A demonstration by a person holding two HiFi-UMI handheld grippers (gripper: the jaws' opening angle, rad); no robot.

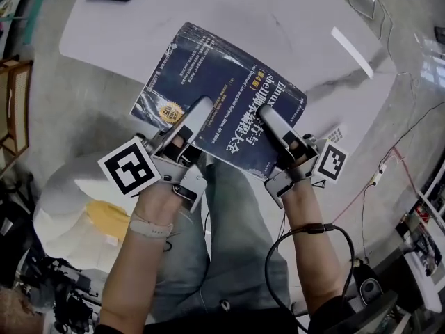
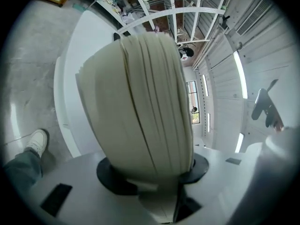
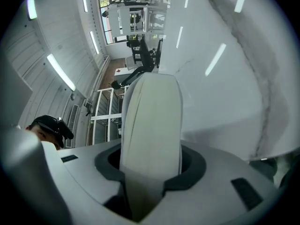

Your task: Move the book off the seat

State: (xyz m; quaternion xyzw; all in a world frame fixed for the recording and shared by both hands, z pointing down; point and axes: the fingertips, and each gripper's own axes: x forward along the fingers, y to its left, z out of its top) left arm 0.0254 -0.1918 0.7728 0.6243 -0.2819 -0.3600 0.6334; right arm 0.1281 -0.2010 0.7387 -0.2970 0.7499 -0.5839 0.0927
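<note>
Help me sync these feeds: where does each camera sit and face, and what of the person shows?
Head view: on the person's head, facing steeply down at the blue book held by the left gripper and right gripper over the white table; forearms, legs show.
Left gripper view: on that gripper, facing along its jaws at the book's page edges; a leg, shoe show.
Right gripper view: on that gripper, facing along its jaws at the page edges; maybe the person's head.
Shared: both gripper views show the clamped book, table.

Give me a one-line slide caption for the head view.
The left gripper and right gripper clamp a blue book by its near edge, beside a white table.
</note>
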